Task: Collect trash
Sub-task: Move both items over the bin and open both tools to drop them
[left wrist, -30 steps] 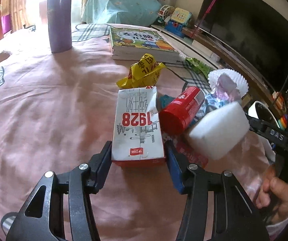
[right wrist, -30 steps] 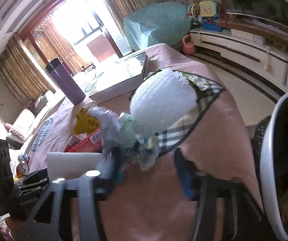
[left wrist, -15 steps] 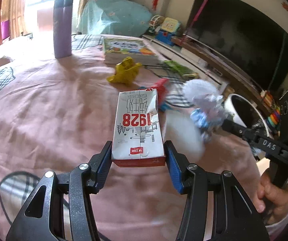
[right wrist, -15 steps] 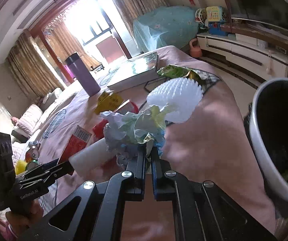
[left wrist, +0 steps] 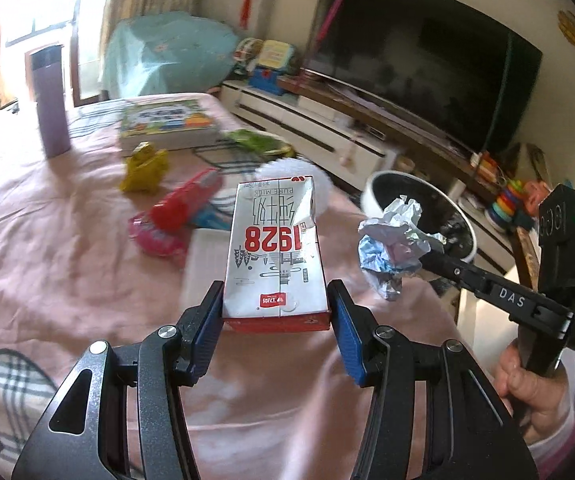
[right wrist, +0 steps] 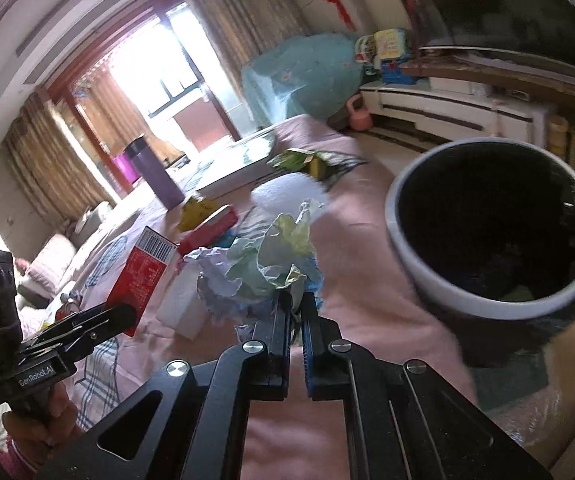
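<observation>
My left gripper (left wrist: 277, 320) is shut on a white and red milk carton (left wrist: 277, 252) marked 1928 and holds it above the pink bedspread; the carton also shows in the right wrist view (right wrist: 147, 272). My right gripper (right wrist: 296, 308) is shut on a crumpled paper wad (right wrist: 263, 268), seen in the left wrist view (left wrist: 391, 244) near the rim of the white trash bin (left wrist: 371, 196). The bin (right wrist: 419, 256) stands just right of the wad, open and dark inside.
On the bed lie a red packet (left wrist: 183, 204), a yellow wrapper (left wrist: 145, 168), a white foam block (left wrist: 207, 252), a white paper cup liner (right wrist: 287, 196), a green wrapper (left wrist: 255, 140), a book (left wrist: 167, 124) and a purple flask (left wrist: 49, 102). A TV stand runs along the right.
Both grippers have lifted their loads off the bed. The right gripper closed on the paper wad and carried it toward the bin; the left raised the carton.
</observation>
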### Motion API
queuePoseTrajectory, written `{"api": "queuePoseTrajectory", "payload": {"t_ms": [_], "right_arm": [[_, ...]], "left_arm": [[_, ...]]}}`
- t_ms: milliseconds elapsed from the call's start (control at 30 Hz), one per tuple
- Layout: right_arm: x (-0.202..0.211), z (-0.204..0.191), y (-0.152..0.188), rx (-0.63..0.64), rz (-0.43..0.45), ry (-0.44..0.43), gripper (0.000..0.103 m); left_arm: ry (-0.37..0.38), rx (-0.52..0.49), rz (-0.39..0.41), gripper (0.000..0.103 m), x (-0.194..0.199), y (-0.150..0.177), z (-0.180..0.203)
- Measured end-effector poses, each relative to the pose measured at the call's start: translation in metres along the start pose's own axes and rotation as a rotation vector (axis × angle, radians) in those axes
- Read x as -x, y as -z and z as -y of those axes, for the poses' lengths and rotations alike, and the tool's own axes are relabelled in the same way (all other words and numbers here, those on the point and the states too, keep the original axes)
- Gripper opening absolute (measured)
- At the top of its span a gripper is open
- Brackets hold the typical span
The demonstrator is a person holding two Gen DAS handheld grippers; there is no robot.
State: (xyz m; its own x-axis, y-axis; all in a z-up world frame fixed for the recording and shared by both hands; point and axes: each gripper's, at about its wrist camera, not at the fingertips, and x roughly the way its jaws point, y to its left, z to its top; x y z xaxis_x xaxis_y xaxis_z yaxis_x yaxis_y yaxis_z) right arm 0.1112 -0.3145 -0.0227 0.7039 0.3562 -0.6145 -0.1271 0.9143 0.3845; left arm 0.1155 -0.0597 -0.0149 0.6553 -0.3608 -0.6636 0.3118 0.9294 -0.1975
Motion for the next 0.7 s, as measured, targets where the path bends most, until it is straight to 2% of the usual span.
{"api": "queuePoseTrajectory", "payload": {"t_ms": [367,700], "right_arm": [[0.037,0.051,-0.011,-0.077,0.067,0.093,0.005],[0.047,0.088,-0.022,-0.117,0.090,0.148,0.005]], "left_arm": [[0.066,-0.083,-0.039,0.051,-0.032,-0.011,0.054],[0.100,-0.160,-0.066,0.051,-0.058,-0.028,0.097]]}}
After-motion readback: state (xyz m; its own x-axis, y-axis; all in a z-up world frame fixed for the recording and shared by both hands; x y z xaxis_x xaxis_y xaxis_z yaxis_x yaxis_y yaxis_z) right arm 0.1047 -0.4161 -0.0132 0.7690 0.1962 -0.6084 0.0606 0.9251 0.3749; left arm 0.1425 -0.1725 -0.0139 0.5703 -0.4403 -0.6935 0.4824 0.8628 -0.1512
